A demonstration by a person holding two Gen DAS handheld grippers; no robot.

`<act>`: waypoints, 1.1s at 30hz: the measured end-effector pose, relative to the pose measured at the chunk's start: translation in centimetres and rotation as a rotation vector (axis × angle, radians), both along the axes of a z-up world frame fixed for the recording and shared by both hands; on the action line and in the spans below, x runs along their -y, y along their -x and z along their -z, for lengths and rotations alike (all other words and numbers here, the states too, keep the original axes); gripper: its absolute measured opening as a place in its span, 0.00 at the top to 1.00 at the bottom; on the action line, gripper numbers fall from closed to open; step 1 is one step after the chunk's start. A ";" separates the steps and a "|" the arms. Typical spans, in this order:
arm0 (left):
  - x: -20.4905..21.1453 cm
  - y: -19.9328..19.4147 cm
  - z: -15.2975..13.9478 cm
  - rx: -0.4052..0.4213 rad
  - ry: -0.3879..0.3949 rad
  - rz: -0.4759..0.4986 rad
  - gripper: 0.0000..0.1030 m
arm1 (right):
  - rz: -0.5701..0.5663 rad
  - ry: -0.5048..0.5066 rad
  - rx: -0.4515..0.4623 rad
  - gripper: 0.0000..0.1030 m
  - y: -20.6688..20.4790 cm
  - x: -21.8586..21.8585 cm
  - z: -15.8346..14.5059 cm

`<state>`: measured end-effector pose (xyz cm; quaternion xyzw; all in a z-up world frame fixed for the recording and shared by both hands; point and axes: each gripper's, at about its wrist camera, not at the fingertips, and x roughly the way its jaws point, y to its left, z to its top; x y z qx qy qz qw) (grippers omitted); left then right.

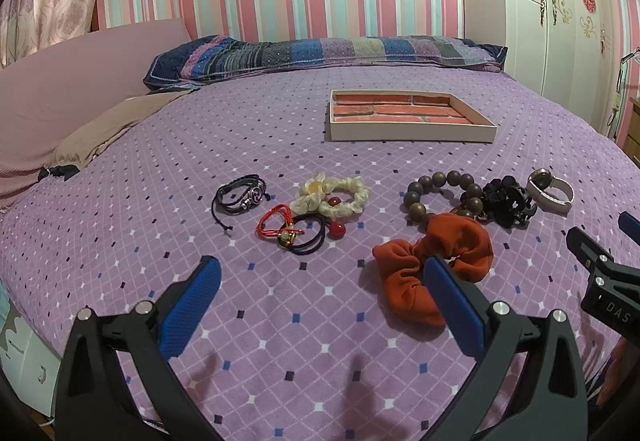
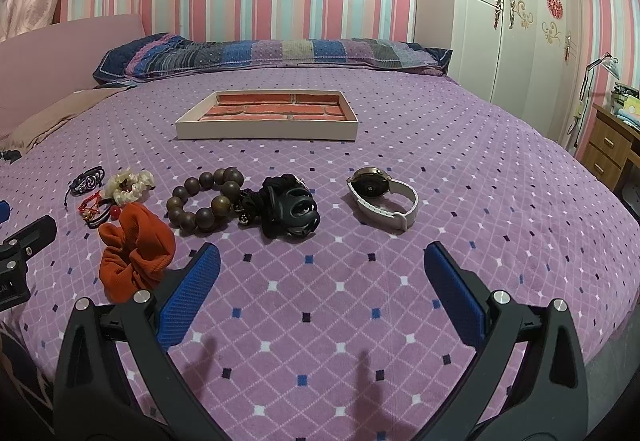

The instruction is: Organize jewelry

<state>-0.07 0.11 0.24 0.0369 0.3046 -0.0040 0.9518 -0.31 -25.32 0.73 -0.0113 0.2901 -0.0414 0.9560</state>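
Right wrist view: both tongs, right tongs (image 2: 322, 267) and left tongs (image 1: 320, 281), gape wide, holding nothing. Watch (image 2: 382, 197) lies on the bed (image 2: 480, 201) near the tray (image 2: 266, 131); probably light but slick, so I'd pinch its soft strap.

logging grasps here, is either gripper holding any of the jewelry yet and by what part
Nothing is held. The left gripper and the right gripper are both open above the bedspread, short of the row of jewelry.
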 end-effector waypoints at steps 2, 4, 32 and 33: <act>0.0 0.0 0.0 0.000 0.000 0.000 0.03 | -0.001 -0.002 -0.001 0.04 0.0 0.0 0.0; 0.0 0.0 0.0 0.000 -0.001 0.000 0.03 | 0.000 -0.002 -0.002 0.04 0.0 0.0 0.0; -0.1 0.0 0.2 -0.003 -0.004 0.001 0.03 | 0.001 -0.004 -0.005 0.04 0.0 0.1 0.3; -0.2 0.0 0.3 -0.003 -0.004 0.001 0.03 | 0.002 -0.005 -0.005 0.04 0.0 0.1 0.3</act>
